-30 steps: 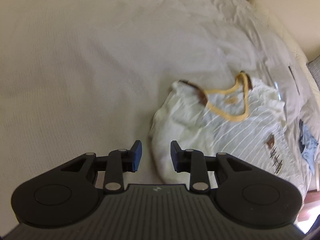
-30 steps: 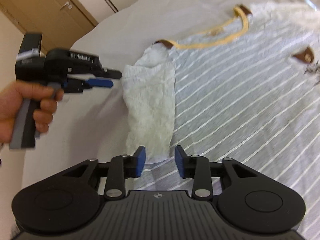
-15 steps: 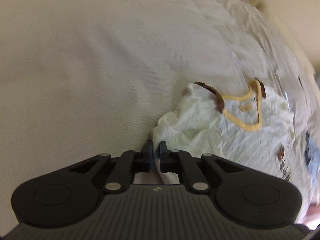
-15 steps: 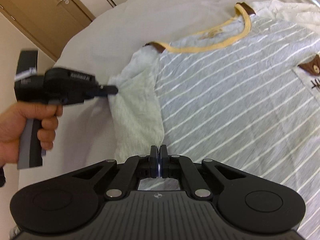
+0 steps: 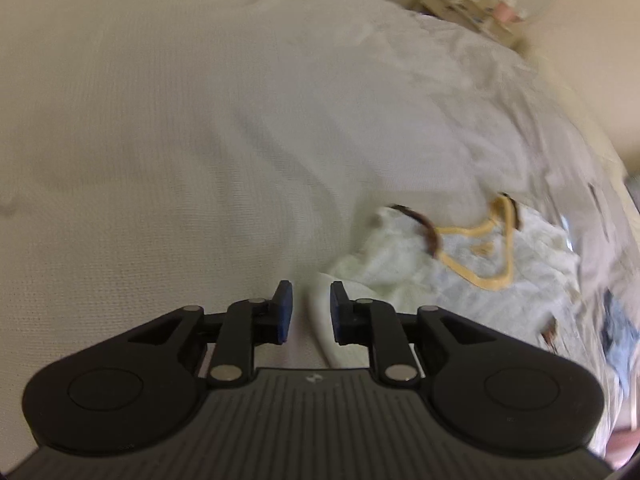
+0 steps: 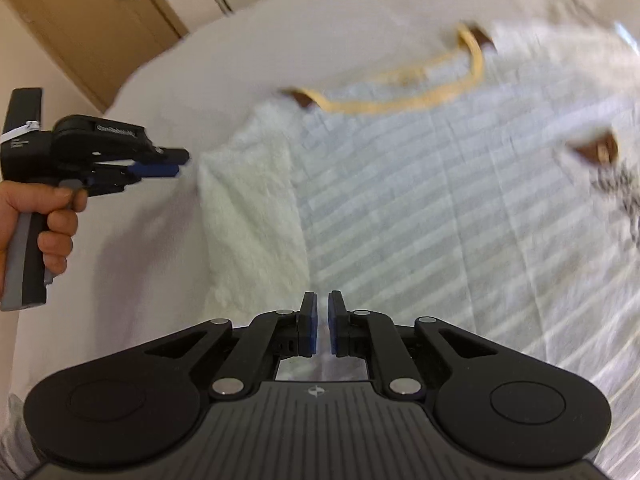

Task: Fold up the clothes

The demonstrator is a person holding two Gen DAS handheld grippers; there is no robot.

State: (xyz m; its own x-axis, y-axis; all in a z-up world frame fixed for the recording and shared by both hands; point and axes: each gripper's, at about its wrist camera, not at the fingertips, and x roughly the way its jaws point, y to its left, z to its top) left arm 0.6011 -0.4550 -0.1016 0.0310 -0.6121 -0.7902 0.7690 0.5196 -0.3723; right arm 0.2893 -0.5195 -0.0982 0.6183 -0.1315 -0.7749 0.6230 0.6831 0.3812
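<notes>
A grey shirt with white stripes (image 6: 420, 208) and a yellow neckline (image 6: 400, 102) lies flat on the bed, its white sleeve (image 6: 252, 220) folded in along the left side. My left gripper (image 5: 310, 296) has its jaws opening. The sleeve's edge (image 5: 320, 320) lies between its pads, which do not press on it. In the right wrist view the left gripper (image 6: 180, 162) is held by a hand (image 6: 56, 216) at the sleeve's upper corner. My right gripper (image 6: 323, 300) is over the shirt's lower left part. Its jaws are opening to a narrow gap, with no cloth pinched.
A white bed sheet (image 5: 160, 140) spreads wide to the left of the shirt. Beyond the bed's far corner is a wooden door (image 6: 100, 20). A shelf with small items (image 5: 480, 4) stands behind the bed. A blue garment (image 5: 620, 328) lies at the right edge.
Both grippers closed to shut half a second ago and have now parted again. The left gripper pulled back slightly from the sleeve's edge. The sleeve stays folded onto the shirt.
</notes>
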